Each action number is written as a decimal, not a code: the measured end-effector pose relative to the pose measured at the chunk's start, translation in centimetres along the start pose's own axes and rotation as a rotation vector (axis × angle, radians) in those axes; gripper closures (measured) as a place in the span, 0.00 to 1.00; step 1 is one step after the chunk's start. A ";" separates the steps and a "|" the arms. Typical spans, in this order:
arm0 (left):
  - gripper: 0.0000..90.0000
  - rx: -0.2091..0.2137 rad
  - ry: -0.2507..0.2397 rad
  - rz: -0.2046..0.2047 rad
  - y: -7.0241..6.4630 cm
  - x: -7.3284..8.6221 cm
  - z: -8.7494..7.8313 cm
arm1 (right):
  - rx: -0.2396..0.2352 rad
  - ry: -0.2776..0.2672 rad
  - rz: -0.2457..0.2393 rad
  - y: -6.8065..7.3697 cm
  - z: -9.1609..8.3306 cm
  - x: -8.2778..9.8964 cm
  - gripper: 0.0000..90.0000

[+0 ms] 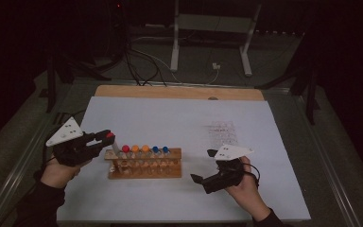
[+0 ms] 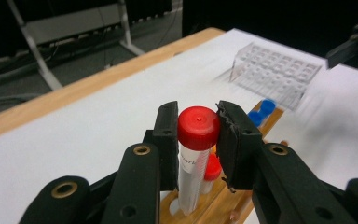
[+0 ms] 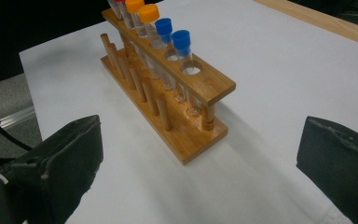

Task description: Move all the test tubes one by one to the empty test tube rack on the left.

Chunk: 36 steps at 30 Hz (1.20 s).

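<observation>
Red-capped tube (image 2: 197, 140): clamped at its cap between the jaws of the left gripper (image 2: 198, 133), one pad pressed against each side of the cap; the tube stands upright, its lower end at the top rail of the wooden rack (image 1: 144, 163), at the rack's left end; whether the tube tip has entered a hole cannot be told. A second red-capped tube (image 2: 210, 171) sits in the rack just behind the held one. In the high view the left gripper (image 1: 105, 137) lies near the left edge of the bench, pointing right toward the rack. The rack stands near the front edge of the white sheet (image 1: 170, 118), roughly centred; it carries, from left to right, a red cap, two orange-capped tubes (image 3: 142, 16) and two blue-capped tubes (image 3: 173, 39); the hole at its right end is unfilled. The right gripper (image 1: 203, 182) rests on the sheet just right of the rack, aimed at it; its jaws stand wide apart, nothing between them. A clear plastic rack (image 1: 223, 132) sits beyond the right gripper, toward the rear right of the sheet, well apart from the wooden rack.
</observation>
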<state>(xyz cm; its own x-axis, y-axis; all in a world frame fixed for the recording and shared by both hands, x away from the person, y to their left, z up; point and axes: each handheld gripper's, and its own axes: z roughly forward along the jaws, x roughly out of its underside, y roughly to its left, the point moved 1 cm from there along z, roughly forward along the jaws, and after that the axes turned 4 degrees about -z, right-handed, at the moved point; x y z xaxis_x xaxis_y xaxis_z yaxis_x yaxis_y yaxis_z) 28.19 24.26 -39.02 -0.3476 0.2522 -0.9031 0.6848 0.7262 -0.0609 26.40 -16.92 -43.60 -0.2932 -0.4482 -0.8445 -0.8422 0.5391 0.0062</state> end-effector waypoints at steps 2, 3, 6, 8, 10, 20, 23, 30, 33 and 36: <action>0.79 0.001 0.011 -0.010 0.1 0.4 0.2 | -0.001 0.000 -0.001 0.0 0.0 0.0 0.00; 0.79 0.001 0.012 -0.013 0.2 0.7 0.3 | -0.002 0.002 -0.001 0.0 0.0 0.0 0.00; 0.79 -0.002 0.034 -0.016 0.3 1.2 0.6 | -0.003 0.004 0.000 0.0 0.0 0.0 0.00; 0.79 -0.001 0.045 -0.021 0.3 1.6 0.9 | -0.004 0.003 0.000 0.0 0.0 0.0 0.00; 0.79 -0.002 0.067 -0.015 0.3 1.9 1.4 | -0.002 0.004 -0.003 0.0 0.0 0.0 0.00; 0.79 -0.002 0.126 -0.015 0.4 3.0 2.8 | -0.004 0.001 0.000 -0.1 -0.2 0.0 0.00; 0.79 -0.002 0.137 -0.014 0.4 3.2 3.1 | -0.003 0.002 -0.002 -0.1 -0.2 -0.1 0.00; 0.79 0.002 0.147 -0.011 0.4 3.6 3.4 | -0.004 0.003 -0.003 -0.1 -0.2 -0.1 0.00; 0.79 0.010 0.154 -0.011 0.5 3.6 3.3 | -0.005 0.003 -0.003 -0.1 -0.2 0.0 0.00; 0.73 0.017 0.153 -0.010 0.5 3.6 3.0 | -0.006 0.003 -0.002 -0.1 -0.2 0.0 0.00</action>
<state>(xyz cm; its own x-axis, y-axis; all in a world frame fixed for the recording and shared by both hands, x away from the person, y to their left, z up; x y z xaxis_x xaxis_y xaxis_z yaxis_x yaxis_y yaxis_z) 29.22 23.65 -43.61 -0.4469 0.3407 -0.8272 0.6912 0.7185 -0.0775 26.40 -17.09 -43.47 -0.2928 -0.4511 -0.8431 -0.8453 0.5342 0.0078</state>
